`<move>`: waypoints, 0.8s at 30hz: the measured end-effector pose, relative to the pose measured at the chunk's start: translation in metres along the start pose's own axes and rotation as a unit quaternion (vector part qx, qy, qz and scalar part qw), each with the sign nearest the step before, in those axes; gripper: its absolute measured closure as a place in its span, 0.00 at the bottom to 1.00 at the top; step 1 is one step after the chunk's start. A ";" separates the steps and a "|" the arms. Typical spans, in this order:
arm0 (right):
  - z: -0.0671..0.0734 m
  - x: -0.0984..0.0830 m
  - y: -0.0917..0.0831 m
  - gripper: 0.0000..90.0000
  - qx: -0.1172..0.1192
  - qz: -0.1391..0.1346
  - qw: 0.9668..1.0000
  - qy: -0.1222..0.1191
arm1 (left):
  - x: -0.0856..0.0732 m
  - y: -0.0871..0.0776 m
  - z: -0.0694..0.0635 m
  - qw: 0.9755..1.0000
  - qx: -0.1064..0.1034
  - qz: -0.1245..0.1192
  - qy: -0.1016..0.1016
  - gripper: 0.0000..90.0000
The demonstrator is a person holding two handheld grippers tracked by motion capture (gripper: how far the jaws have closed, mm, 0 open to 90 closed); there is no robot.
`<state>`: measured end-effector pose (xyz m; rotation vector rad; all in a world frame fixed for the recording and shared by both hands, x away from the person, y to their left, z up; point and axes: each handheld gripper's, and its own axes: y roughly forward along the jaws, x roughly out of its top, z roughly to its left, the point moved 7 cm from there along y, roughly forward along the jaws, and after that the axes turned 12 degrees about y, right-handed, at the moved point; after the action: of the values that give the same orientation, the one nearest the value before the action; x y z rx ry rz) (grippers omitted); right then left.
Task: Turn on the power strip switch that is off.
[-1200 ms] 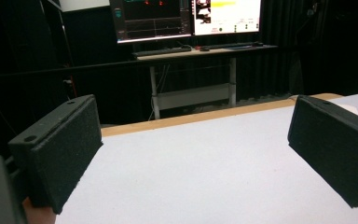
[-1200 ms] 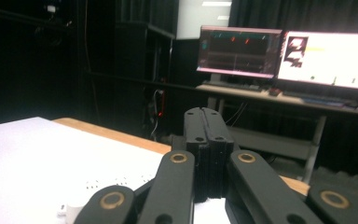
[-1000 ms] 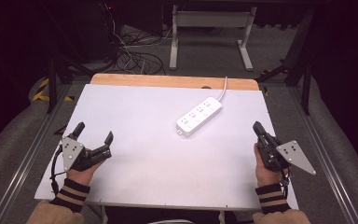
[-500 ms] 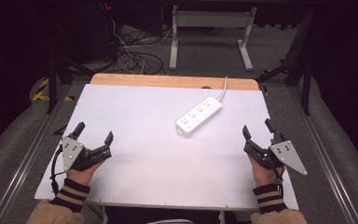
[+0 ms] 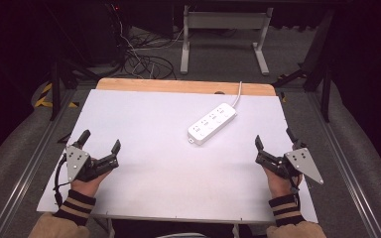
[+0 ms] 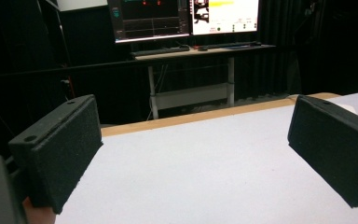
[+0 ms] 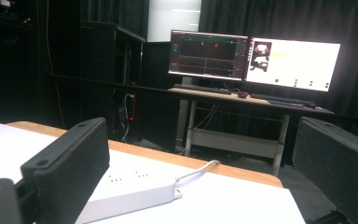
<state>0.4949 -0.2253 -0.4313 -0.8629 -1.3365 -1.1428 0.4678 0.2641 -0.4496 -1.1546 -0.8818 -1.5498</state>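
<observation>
White plastic power strip [image 5: 212, 123] on white worktop [image 5: 149, 119], long axis diagonal, forward-left of right tongs [image 5: 276, 145], apparently nearer these. Left tongs [image 5: 99, 141] farther. Both pairs agape, empty.

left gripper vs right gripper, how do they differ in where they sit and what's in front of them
The left gripper rests near the table's left front edge; the right gripper sits near its right front edge. The power strip lies much closer to the right gripper than to the left. In the right gripper view the strip shows just beyond the jaws; the left gripper view shows bare tabletop ahead. Both are open, holding nothing.
</observation>
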 end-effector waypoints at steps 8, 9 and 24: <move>0.000 -0.001 0.000 0.04 -0.002 0.004 1.000 0.002 | 0.000 0.000 0.000 1.000 -0.001 -0.001 0.000 0.04; 0.000 -0.001 0.000 0.04 -0.003 0.005 1.000 0.002 | 0.000 0.000 -0.001 1.000 -0.001 -0.001 0.000 0.04; 0.000 -0.002 0.000 0.04 -0.008 0.012 1.000 0.005 | 0.001 -0.002 -0.001 1.000 0.000 -0.001 0.005 0.04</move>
<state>0.4946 -0.2251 -0.4333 -0.8811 -1.3078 -1.1383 0.4653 0.2635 -0.4484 -1.1459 -0.8767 -1.5571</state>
